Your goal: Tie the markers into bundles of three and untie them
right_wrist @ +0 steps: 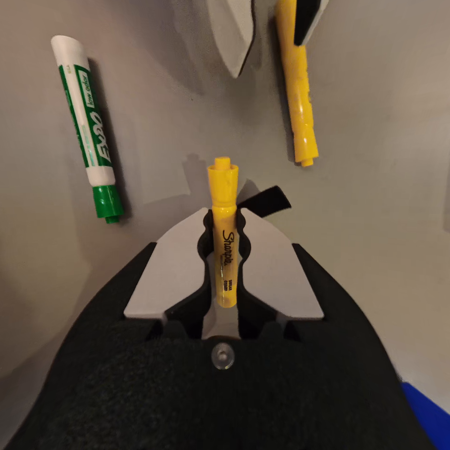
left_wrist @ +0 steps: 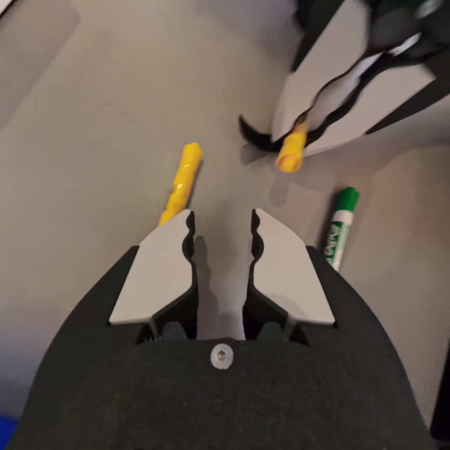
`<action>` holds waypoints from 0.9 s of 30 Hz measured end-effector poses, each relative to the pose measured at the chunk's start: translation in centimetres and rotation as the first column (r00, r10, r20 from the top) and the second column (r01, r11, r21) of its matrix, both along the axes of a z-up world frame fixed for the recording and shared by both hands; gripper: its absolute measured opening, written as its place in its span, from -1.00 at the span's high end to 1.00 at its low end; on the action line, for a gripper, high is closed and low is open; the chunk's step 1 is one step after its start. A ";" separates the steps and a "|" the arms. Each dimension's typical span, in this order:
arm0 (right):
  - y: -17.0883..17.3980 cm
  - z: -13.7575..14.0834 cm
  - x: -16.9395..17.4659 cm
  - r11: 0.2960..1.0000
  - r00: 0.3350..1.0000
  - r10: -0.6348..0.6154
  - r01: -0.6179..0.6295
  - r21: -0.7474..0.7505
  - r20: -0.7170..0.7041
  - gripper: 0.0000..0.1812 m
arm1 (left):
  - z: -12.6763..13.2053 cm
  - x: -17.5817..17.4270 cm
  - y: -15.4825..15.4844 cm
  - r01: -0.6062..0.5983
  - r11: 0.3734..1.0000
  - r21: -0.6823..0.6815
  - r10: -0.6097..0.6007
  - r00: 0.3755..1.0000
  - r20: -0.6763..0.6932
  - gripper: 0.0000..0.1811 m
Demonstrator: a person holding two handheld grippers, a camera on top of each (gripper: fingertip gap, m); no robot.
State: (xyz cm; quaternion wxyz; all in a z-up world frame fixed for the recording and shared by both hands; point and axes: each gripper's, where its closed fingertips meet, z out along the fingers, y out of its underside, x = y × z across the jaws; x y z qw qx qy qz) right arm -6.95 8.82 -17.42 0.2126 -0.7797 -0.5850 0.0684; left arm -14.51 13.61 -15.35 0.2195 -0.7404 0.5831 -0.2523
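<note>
My right gripper (right_wrist: 223, 214) is shut on a yellow marker (right_wrist: 222, 207), held lengthwise between its fingers above the grey table; it also shows in the left wrist view (left_wrist: 291, 152). A black strap (right_wrist: 266, 201) lies just under and right of that marker, also seen in the left wrist view (left_wrist: 255, 138). A second yellow marker (right_wrist: 300, 97) lies on the table, with my left gripper's fingers over its far end. A green-and-white marker (right_wrist: 85, 126) lies to the left. My left gripper (left_wrist: 222, 214) is open and empty, between the lying yellow marker (left_wrist: 183, 181) and the green marker (left_wrist: 341, 224).
The grey table (left_wrist: 121, 109) carries all the markers. A blue object (right_wrist: 426, 409) shows at the lower right corner of the right wrist view and at the lower left of the left wrist view (left_wrist: 7, 426). Across from one pair of fingers to the other is roughly 9 cm.
</note>
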 end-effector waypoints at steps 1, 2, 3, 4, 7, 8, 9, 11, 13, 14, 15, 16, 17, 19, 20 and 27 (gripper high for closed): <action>0.0 0.2 0.4 1.000 1.000 -0.017 0.017 0.001 -0.006 0.80 | -0.4 -0.1 0.7 0.002 1.000 0.017 -0.001 0.998 -0.056 0.52; 0.1 0.4 0.7 0.999 0.999 -0.035 0.035 0.009 -0.016 0.80 | -0.7 0.1 1.1 0.015 1.000 0.025 -0.012 0.995 -0.100 0.52; 0.1 0.6 1.0 0.999 0.998 -0.052 0.052 0.014 -0.028 0.80 | -1.1 0.5 1.4 0.033 0.999 0.026 -0.029 0.989 -0.143 0.52; 0.1 0.7 1.3 0.998 0.997 -0.066 0.066 0.012 -0.039 0.80 | -1.6 0.8 1.7 0.055 0.998 0.022 -0.049 0.980 -0.193 0.52; -0.3 0.8 2.0 0.996 0.994 -0.090 0.091 0.017 -0.065 0.80 | -2.9 2.1 2.0 0.146 0.989 0.040 -0.124 0.933 -0.337 0.52; -0.6 0.7 2.2 0.995 0.993 -0.093 0.094 0.012 -0.068 0.80 | -3.3 2.6 2.2 0.174 0.984 0.047 -0.143 0.915 -0.377 0.53; -0.8 0.6 2.3 0.995 0.993 -0.094 0.095 0.014 -0.070 0.80 | -3.7 3.0 2.2 0.197 0.979 0.049 -0.160 0.897 -0.411 0.53; -1.2 0.4 2.5 0.995 0.992 -0.099 0.100 0.012 -0.071 0.79 | -4.3 3.8 2.1 0.233 0.972 0.035 -0.193 0.871 -0.452 0.57; -1.4 0.2 2.6 0.994 0.991 -0.110 0.112 0.013 -0.079 0.79 | -4.4 4.7 2.1 0.247 0.969 0.024 -0.210 0.866 -0.455 0.72; -1.4 0.1 2.7 0.993 0.989 -0.118 0.119 0.015 -0.087 0.79 | -4.4 4.8 2.2 0.248 0.968 0.026 -0.208 0.860 -0.465 0.80; -1.5 0.1 2.6 0.992 0.987 -0.124 0.126 0.012 -0.102 0.80 | -4.4 4.7 2.1 0.253 0.967 0.016 -0.215 0.854 -0.474 0.80; -1.5 0.1 2.5 0.991 0.984 -0.133 0.135 0.009 -0.118 0.80 | -4.3 4.6 2.0 0.258 0.966 0.013 -0.221 0.850 -0.478 0.80; -1.4 0.2 2.4 0.990 0.981 -0.142 0.144 0.007 -0.133 0.80 | -4.2 4.5 2.1 0.252 0.967 0.025 -0.211 0.857 -0.470 0.80; -1.2 0.3 2.3 0.988 0.975 -0.156 0.157 -0.001 -0.157 0.80 | -3.6 4.2 2.3 0.213 0.976 0.033 -0.180 0.890 -0.419 0.81; -1.1 0.4 2.2 0.987 0.972 -0.162 0.163 -0.006 -0.168 0.80 | -3.1 4.1 2.4 0.187 0.982 0.035 -0.161 0.913 -0.375 0.81; -0.5 0.9 0.6 0.974 0.958 -0.216 0.199 -0.104 -0.188 0.80 | 4.8 4.2 2.9 -0.052 0.999 -0.015 0.054 0.979 0.197 0.81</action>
